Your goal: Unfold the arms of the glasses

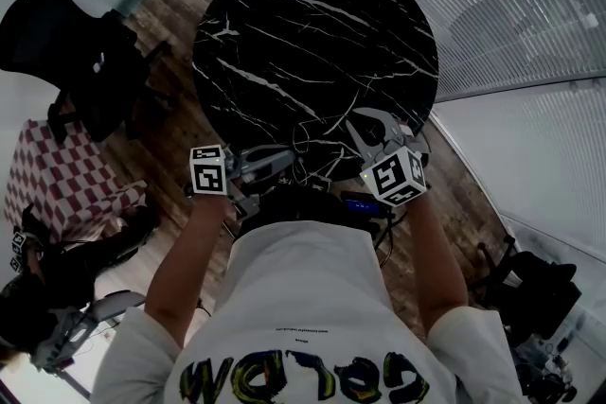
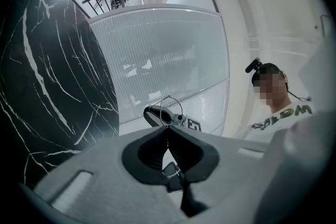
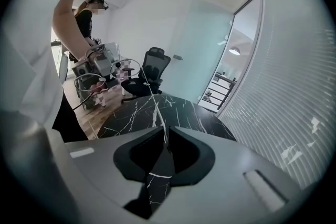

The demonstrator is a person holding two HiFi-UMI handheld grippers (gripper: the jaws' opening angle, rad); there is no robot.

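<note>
1. Left claw is pressed together on the thin wire glasses, held over the black bench near its edge.
2. Right claw is slightly spread, with a glasses arm in its gap.

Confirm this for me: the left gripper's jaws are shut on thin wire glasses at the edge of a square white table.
Not quite. The table is round and black with white veins, not square and white; the head view shows it. The rest stands: the left gripper has its jaws shut on the thin wire glasses at the table's edge.
</note>
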